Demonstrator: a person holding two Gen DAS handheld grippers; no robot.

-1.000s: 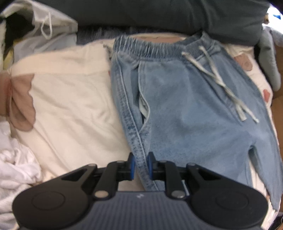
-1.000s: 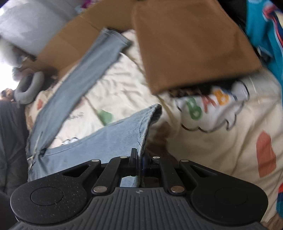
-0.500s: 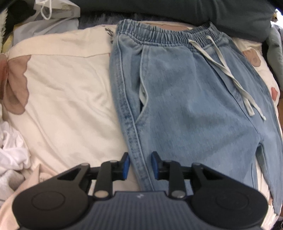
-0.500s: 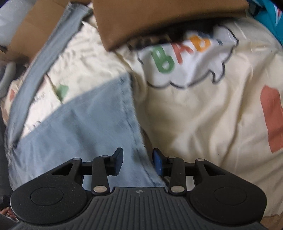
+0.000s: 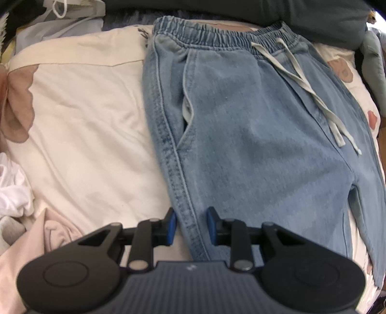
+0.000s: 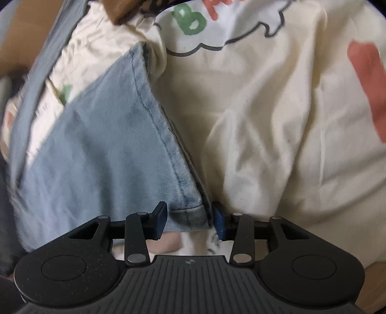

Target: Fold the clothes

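Light blue jeans (image 5: 253, 120) with an elastic waistband and a pale drawstring (image 5: 311, 91) lie flat on a cream bedsheet (image 5: 84, 116). My left gripper (image 5: 191, 225) is open, its blue pads on either side of the jeans' left side seam, not clamping it. In the right wrist view a leg of the jeans (image 6: 101, 149) lies on the sheet, its hem corner between the pads of my open right gripper (image 6: 190, 221). The other leg (image 6: 38, 79) runs along the far left.
A cream sheet with coloured print and letters (image 6: 277, 108) covers the bed. White crumpled clothes (image 5: 14, 193) lie at the left. A dark cushion (image 5: 241, 9) runs behind the waistband. A brown folded cloth (image 6: 125, 14) and cardboard (image 6: 17, 41) sit at the far end.
Both grippers have opened and let go of the jeans. The lifted leg hem has come down flat on the sheet, and both grippers have drawn back slightly.
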